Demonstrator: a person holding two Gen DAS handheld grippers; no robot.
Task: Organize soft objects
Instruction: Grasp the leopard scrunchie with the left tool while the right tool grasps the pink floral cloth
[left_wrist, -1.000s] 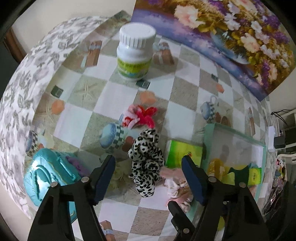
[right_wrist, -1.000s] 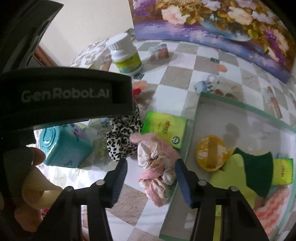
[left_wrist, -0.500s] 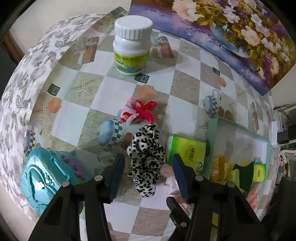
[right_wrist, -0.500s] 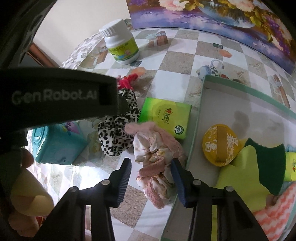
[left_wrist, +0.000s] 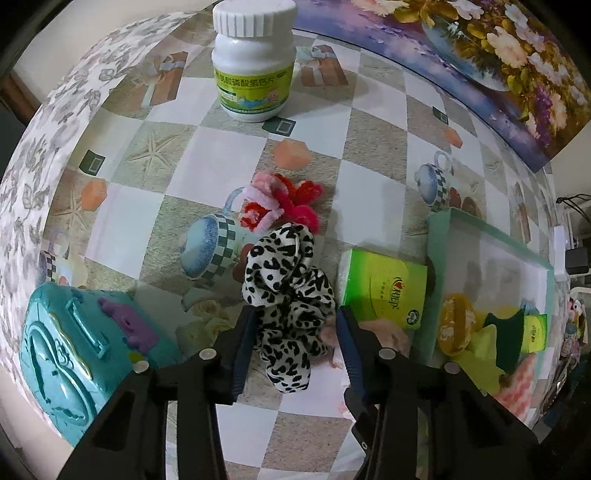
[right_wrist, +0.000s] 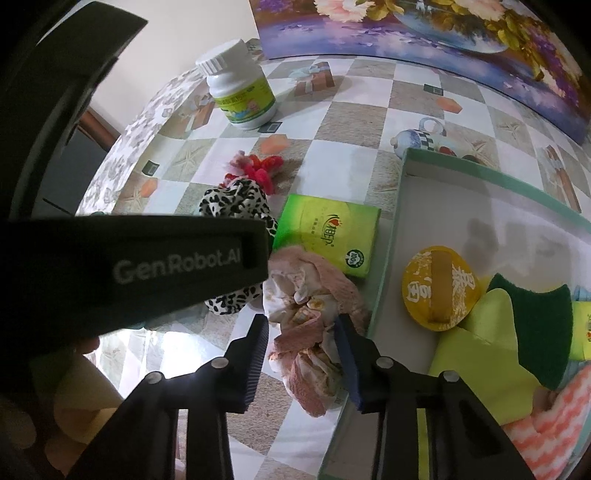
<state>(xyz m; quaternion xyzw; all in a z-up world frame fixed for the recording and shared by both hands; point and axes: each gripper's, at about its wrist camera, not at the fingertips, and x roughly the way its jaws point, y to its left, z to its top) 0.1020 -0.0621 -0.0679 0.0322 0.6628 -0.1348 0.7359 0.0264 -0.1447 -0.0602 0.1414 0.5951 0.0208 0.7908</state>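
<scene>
The left gripper (left_wrist: 295, 325) is closing around the spotted scrunchie (left_wrist: 288, 295); the right gripper (right_wrist: 301, 332) is closing around the pink cloth (right_wrist: 314, 332). A firm grip I cannot tell.

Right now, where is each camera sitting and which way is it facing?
Left wrist: on the left gripper, looking straight down its closing fingers astride the leopard scrunchie.
Right wrist: on the right gripper, tilted steeply down at the pink cloth between closing fingers; the left gripper's body and a hand show.
Both share the white bottle and green tissue pack.
</scene>
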